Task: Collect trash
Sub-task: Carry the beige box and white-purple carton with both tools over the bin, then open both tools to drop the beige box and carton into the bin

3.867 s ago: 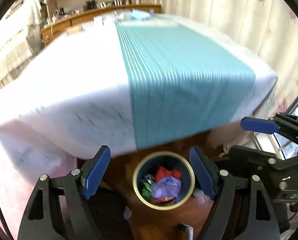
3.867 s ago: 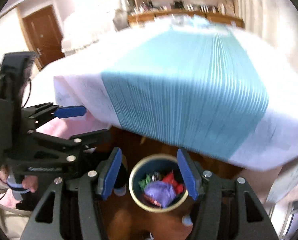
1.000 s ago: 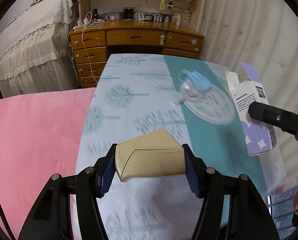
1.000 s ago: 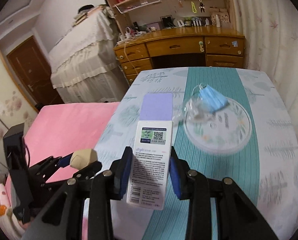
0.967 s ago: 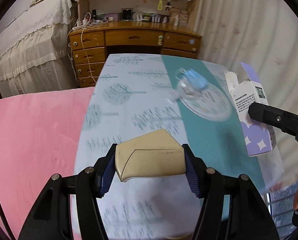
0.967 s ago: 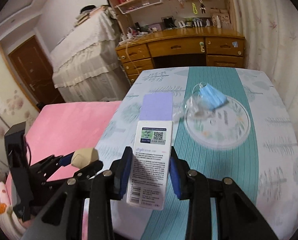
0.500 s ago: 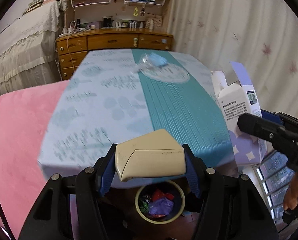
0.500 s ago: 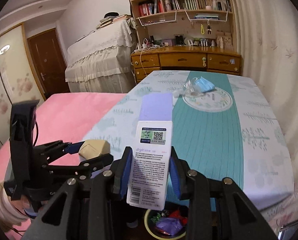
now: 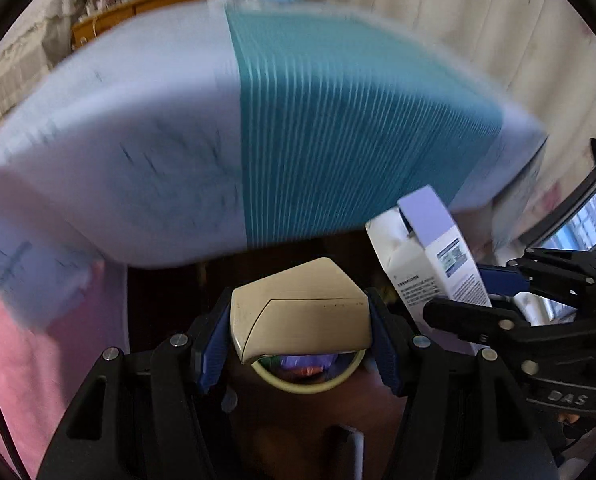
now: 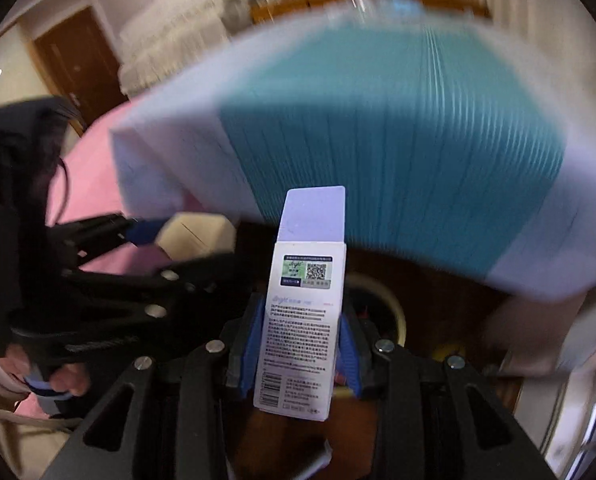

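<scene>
Now we hold both pieces just past the table's (image 9: 337,128) near edge: our left gripper (image 9: 298,326) clamps a beige case (image 9: 301,320) directly above the bin (image 9: 309,382), and our right gripper (image 10: 298,350) pinches a carton (image 10: 301,320) beside it. Some wrappers already lie in the bin; neither piece is dropped yet. Blurred items remain at the table's far edge. Room looks tight: two grippers close together, the table overhanging.

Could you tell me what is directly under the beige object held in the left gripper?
The trash bin, its rim and some colourful wrappers showing; the beige object hides the rest.
</scene>
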A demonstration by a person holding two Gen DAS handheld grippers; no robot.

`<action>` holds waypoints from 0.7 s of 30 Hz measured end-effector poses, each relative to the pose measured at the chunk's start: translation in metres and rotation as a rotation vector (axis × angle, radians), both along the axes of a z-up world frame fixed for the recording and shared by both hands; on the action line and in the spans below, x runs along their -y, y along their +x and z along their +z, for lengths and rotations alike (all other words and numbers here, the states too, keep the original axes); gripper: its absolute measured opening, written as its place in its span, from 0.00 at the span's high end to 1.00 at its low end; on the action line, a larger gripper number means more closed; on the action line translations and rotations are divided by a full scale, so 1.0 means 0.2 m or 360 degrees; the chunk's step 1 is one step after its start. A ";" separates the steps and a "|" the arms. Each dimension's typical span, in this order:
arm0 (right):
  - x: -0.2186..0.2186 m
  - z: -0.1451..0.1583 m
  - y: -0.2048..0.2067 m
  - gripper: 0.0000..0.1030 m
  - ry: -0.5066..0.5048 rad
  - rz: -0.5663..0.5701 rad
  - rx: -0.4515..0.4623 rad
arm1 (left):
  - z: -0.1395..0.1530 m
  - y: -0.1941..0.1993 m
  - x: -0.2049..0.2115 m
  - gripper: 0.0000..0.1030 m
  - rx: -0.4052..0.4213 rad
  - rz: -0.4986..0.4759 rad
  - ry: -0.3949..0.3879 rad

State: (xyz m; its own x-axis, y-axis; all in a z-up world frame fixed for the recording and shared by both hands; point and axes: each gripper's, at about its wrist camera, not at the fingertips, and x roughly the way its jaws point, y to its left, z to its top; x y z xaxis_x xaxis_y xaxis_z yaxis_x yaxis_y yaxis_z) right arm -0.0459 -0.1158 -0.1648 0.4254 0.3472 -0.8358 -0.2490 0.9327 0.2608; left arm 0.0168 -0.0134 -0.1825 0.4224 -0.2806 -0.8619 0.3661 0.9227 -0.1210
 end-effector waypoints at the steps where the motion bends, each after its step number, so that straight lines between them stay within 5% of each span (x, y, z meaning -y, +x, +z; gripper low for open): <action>1: 0.01 -0.07 0.01 0.66 -0.0003 -0.0017 -0.0049 | -0.04 0.01 0.01 0.42 -0.0017 -0.0009 0.0019; 10: 0.16 -0.53 0.13 0.66 0.0171 -0.0277 -0.0371 | -0.45 0.03 0.09 0.42 -0.0213 -0.0026 0.0098; 21: 0.24 -0.89 0.18 0.65 0.0336 -0.0556 -0.0493 | -0.74 0.15 0.11 0.42 -0.0308 0.0058 0.0100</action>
